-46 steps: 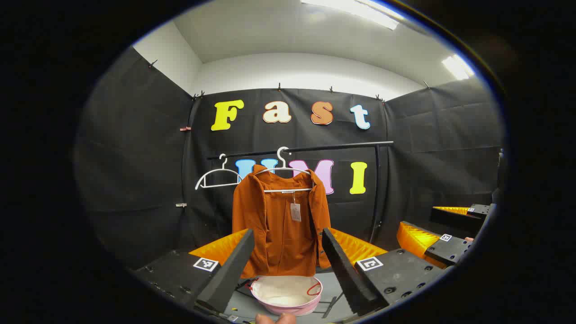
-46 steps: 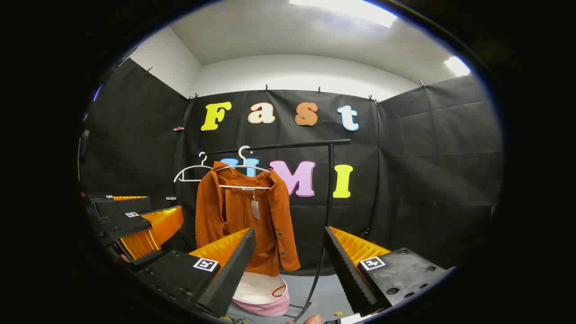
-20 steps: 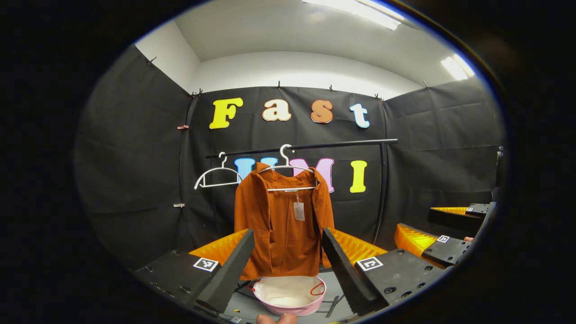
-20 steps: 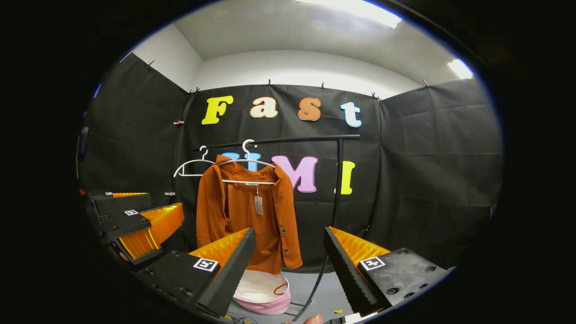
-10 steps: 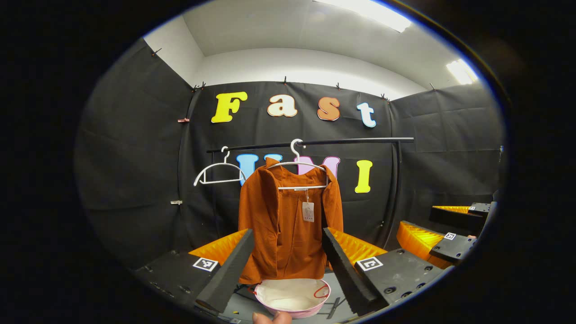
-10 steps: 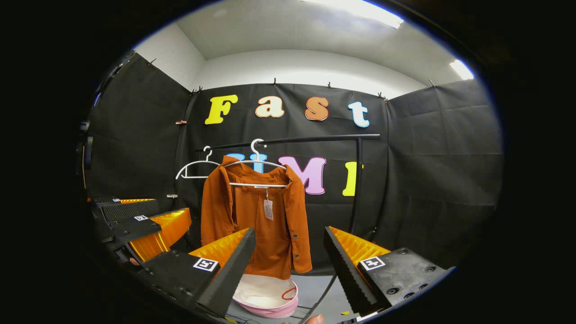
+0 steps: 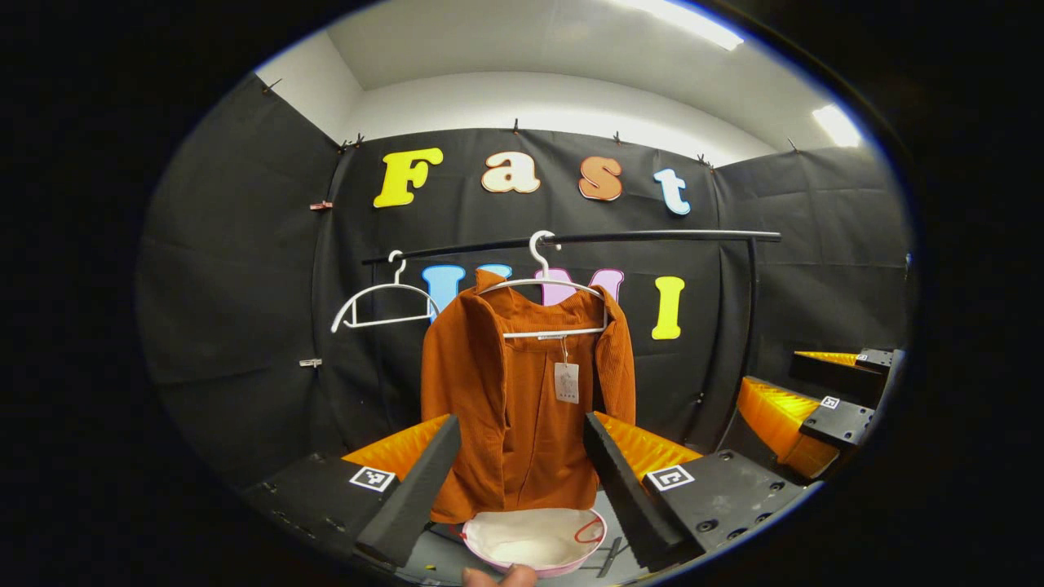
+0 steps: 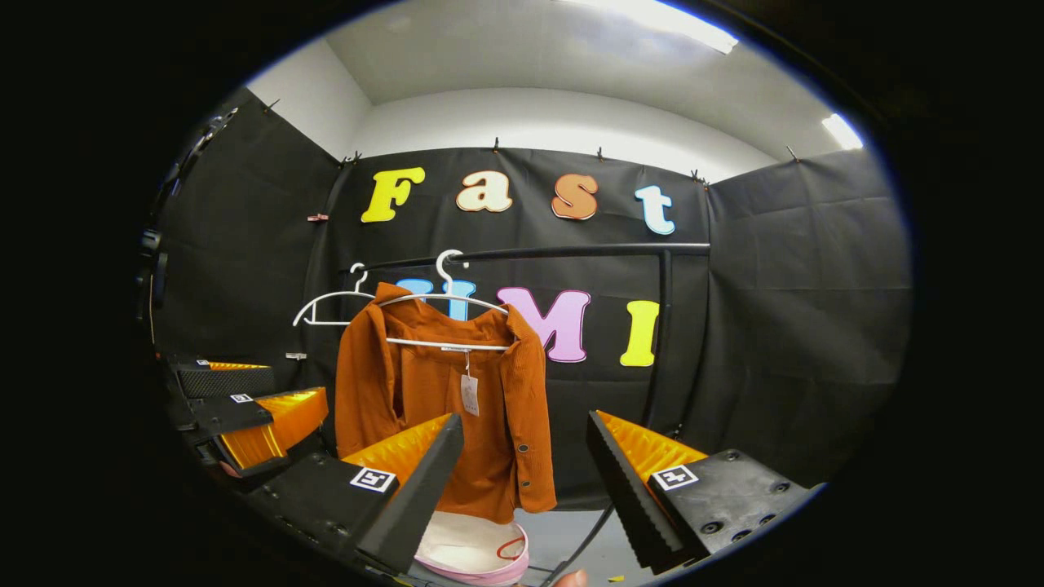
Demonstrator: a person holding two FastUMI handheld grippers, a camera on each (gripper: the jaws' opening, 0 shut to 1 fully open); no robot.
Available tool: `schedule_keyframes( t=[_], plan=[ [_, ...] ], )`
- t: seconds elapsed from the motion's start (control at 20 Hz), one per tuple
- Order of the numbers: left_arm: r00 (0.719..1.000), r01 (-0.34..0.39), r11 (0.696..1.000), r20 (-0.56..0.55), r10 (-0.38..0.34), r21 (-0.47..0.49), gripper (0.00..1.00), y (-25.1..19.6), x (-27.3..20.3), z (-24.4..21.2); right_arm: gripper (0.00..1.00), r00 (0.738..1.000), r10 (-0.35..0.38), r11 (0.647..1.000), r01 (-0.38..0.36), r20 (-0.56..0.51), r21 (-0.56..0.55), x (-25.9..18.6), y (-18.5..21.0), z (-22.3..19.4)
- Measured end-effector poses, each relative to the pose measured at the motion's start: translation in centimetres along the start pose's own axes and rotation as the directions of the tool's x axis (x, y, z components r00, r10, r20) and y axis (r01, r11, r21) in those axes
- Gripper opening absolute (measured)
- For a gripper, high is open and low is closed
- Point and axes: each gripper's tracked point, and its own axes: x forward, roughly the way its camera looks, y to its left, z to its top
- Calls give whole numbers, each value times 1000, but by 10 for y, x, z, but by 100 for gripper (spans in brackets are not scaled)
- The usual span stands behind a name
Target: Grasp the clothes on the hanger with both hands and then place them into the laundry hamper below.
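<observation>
An orange jacket (image 7: 526, 399) hangs on a white hanger (image 7: 545, 285) from a black rail (image 7: 636, 237), in front of the black cloth wall. The jacket is open at the front, and a small paper tag (image 7: 566, 381) hangs from its collar. A second white hanger (image 7: 382, 293), with nothing on it, hangs on the same rail just beside the jacket. Under the jacket, on the grey floor, stands a pink hamper (image 7: 534, 548) with a white lining.

In the left gripper view, the left gripper (image 7: 520, 477) has its two fingers wide apart and holds nothing; the jacket is seen between them but farther off, not touched. The right gripper (image 8: 522, 481) also stands with its fingers spread and holds nothing. In the right gripper view the jacket (image 8: 444, 412) hangs a little to the left of the gap, and the hamper (image 8: 473, 553) is partly hidden behind the left finger.
</observation>
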Motion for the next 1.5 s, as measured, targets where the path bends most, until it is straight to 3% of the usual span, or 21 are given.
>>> schedule_keyframes(
  t=[0.4,0.8,1.1,1.25,1.4,1.5],
  plan=[
    [993,-119,992,-10,119,-31,96,26,115,0,98,998,49,998,-49,-27,26,130,-10,-28],
    [977,-213,977,21,213,-9,96,54,202,5,99,995,101,995,-101,-15,12,261,24,-62],
    [947,-319,948,44,319,-13,96,82,231,6,98,999,41,999,-41,-21,-29,335,33,-83],
    [935,-351,936,64,349,31,96,94,238,4,98,1000,14,1000,-14,-9,-21,349,40,-82],
    [930,-365,930,71,361,49,57,104,243,7,54,999,42,999,-42,-31,10,357,45,-89],
    [927,-374,926,51,372,55,31,110,244,2,24,998,22,998,-18,-64,66,359,34,-99]
  ],
)
